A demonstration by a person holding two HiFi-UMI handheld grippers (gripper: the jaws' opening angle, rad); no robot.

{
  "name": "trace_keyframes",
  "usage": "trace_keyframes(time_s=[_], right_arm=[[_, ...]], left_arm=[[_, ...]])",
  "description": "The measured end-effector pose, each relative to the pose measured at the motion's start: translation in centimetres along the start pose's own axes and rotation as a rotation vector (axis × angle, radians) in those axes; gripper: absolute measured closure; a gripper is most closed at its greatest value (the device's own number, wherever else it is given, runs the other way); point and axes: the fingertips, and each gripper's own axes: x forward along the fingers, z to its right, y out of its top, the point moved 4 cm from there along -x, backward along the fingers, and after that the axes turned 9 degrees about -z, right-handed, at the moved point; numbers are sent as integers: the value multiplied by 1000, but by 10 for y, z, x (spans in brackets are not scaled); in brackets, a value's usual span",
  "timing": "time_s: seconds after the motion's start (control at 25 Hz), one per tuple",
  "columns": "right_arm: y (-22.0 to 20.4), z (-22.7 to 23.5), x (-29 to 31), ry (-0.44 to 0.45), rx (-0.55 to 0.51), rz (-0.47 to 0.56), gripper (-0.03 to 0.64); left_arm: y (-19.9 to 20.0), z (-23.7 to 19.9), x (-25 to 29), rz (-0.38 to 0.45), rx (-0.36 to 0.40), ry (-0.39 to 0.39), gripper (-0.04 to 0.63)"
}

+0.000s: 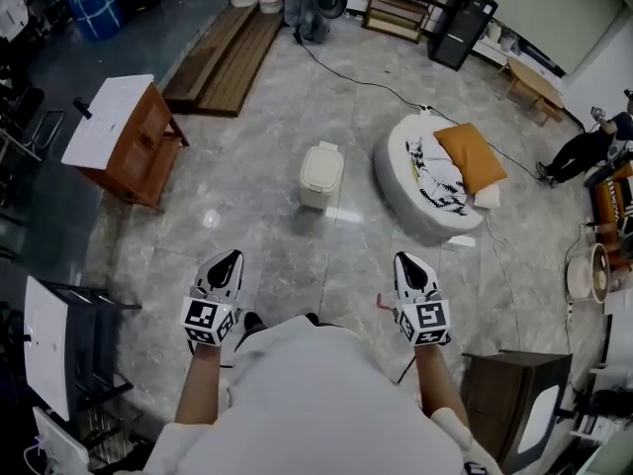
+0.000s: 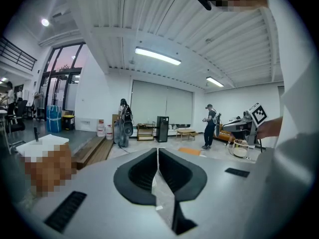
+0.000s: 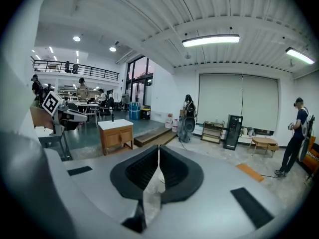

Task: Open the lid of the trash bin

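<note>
Left gripper (image 1: 224, 265) and right gripper (image 1: 409, 265), both pinched closed and empty, face the trash bin (image 1: 320, 178) at 12 o'clock, whose closed lid (image 1: 322, 164) probably lifts best from its near edge.

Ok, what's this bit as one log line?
trash bin lid: closed, untouched | left gripper: shut, empty | right gripper: shut, empty

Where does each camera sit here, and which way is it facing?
Head view: on the head, steeply down at the floor and trash bin; torso, forearms, left gripper, right gripper show.
Left gripper view: on that gripper, level across the hall; its shut fingers.
Right gripper view: likewise; shut fingers, wooden cabinet.
Both gripper views share the black tower.
</note>
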Motion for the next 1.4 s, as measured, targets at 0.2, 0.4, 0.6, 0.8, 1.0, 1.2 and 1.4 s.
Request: trace_keyframes(time_s=[0.2,0.4,0.6,0.8,1.0,1.2,1.4], right_arm=[[-3,14,2,30,-19,-1,583],[-6,21,8,59,-51,-12,583],[-7,24,13,81,-61,-18,583],[-6,21,22,98,-67,-27,583],[-5,16,34,110,-83,-49,583],[1,11,48,101,-98,-63,583],[12,7,66,71,-107,-83,583]], left_arm=[[0,14,7,-4,-6,21,575],[-1,23,11,-12,-7,38,575],[-1,30,14,-15,-8,45,575],[-1,30,17,-20,-13,48,575],[0,22,24,-23,-19,44,575],[0,6,37,-27,-18,25,575],[5,-18,54,-25,-18,-5,575]])
